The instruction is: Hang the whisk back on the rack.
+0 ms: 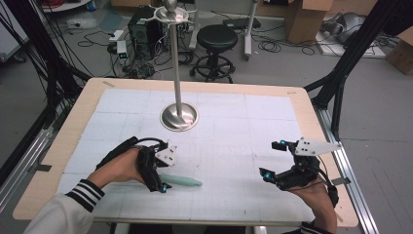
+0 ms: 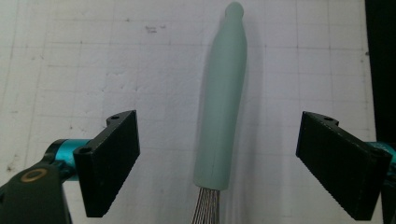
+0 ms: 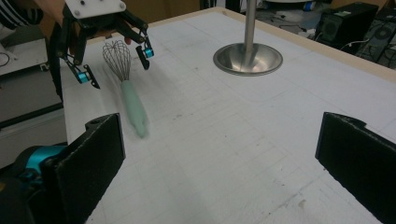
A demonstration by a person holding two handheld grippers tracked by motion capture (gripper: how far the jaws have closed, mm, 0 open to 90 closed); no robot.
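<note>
A whisk with a pale green handle lies flat on the white gridded mat near the front left. My left gripper is lowered over it, at the end where the handle meets the wires. In the left gripper view the handle runs up between the two black jaws, with a gap on each side, so the left gripper is open. In the right gripper view the whisk lies below the left gripper. My right gripper hovers at the front right, open, with nothing between its jaws.
A metal stand with a round base and a tall pole rises at the middle back of the mat; its base is also in the right gripper view. The wooden table edge frames the mat. A black stool stands on the floor beyond.
</note>
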